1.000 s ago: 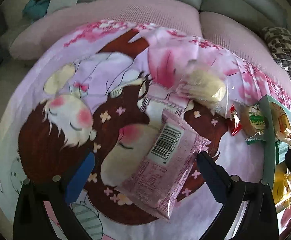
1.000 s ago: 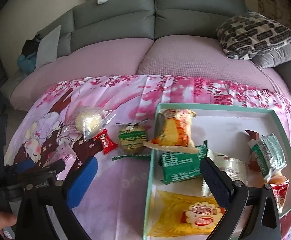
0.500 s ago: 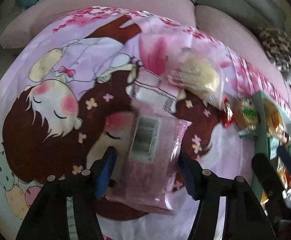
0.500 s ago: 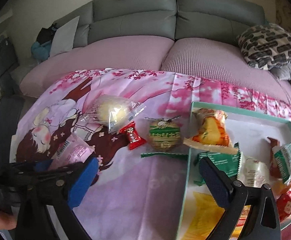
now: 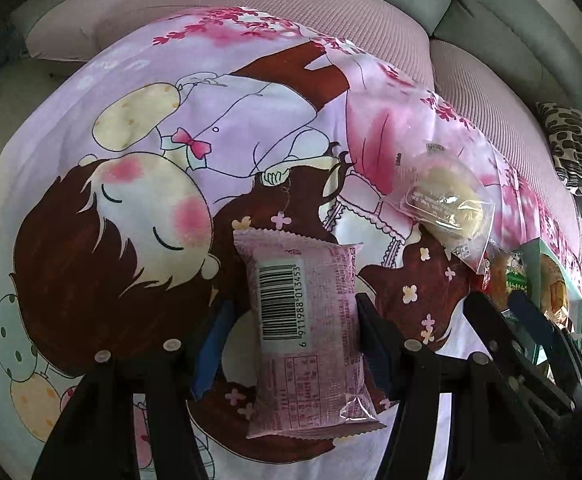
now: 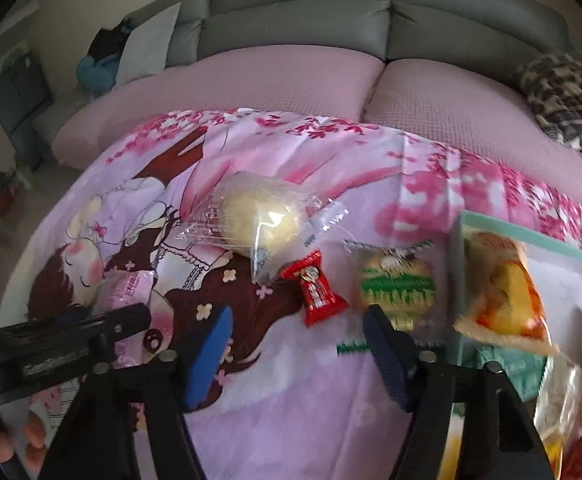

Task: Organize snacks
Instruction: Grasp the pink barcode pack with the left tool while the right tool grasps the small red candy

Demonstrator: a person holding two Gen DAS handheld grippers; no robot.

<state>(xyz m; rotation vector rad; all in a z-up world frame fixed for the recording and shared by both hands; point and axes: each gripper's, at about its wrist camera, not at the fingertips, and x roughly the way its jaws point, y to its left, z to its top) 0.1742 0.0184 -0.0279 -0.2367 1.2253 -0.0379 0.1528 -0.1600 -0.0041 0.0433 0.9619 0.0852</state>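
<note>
Left tongs (image 5: 291, 336) narrowed onto crinkly pink packet (image 5: 307, 332); right tongs (image 6: 297, 356) wide.

A big cloth (image 5: 251, 128) with a cartoon of a sleeping girl and pink flowers is spread out flat. Behind it, a pink sofa seat (image 6: 291, 80) is seen, with grey back cushions (image 6: 331, 8) above it. A spotted black-and-white pillow (image 6: 567, 96) is laid at the right end of the sofa. A pale grey pillow (image 6: 147, 44) is leaned at the left end, just beside something blue (image 6: 95, 72) that is too blurred to be made out.
</note>
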